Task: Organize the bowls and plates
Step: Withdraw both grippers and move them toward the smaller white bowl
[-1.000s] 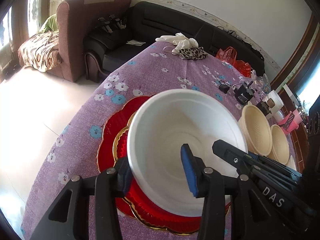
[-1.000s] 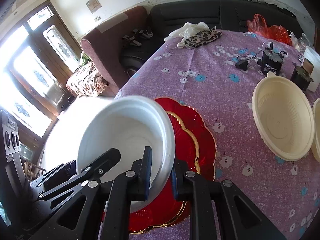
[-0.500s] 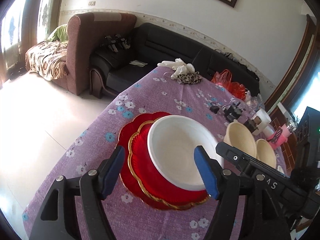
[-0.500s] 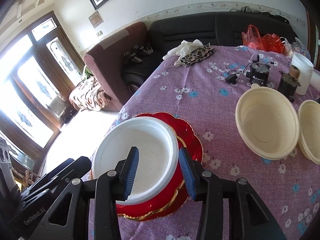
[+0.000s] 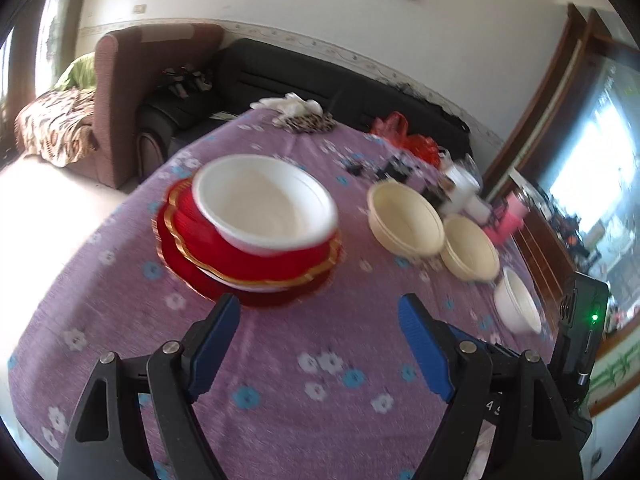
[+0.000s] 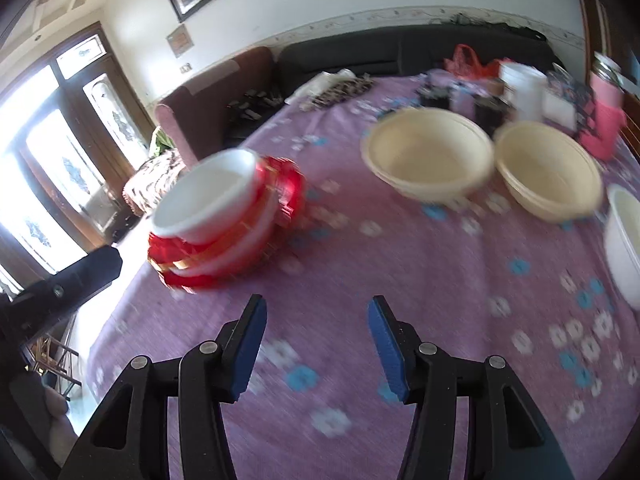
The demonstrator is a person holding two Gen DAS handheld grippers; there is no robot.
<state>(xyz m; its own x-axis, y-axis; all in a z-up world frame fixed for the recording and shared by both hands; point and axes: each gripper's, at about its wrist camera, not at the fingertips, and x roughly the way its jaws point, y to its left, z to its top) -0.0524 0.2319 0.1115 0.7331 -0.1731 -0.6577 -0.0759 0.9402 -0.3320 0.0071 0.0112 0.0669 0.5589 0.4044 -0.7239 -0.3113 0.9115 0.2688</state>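
A white bowl (image 5: 264, 204) (image 6: 208, 200) rests on a stack of red gold-rimmed plates (image 5: 224, 256) (image 6: 236, 236) on the purple flowered tablecloth. Two cream bowls (image 5: 404, 216) (image 5: 472, 248) (image 6: 428, 160) (image 6: 548, 172) sit to its right, and a smaller white bowl (image 5: 518, 306) (image 6: 624, 240) lies further right. My left gripper (image 5: 320, 336) hangs over bare cloth, short of the stack, its jaws opening with nothing between them. My right gripper (image 6: 316, 336) is also back from the stack, its jaws opening and empty. Both views are motion-blurred.
Clutter stands along the table's far side: a white container (image 6: 524, 88), dark gadgets (image 5: 396, 168), a pink object (image 6: 604, 120), a red bag (image 5: 404, 136) and cloths (image 5: 300, 114). A brown armchair (image 5: 132, 92) and black sofa (image 5: 320, 80) stand beyond the table. The table edge (image 5: 60, 264) drops off at left.
Both grippers let go of the white bowl, leaving it on the red plates, and drew back toward the near side while their jaws spread. More of the table and the cream bowls came into view.
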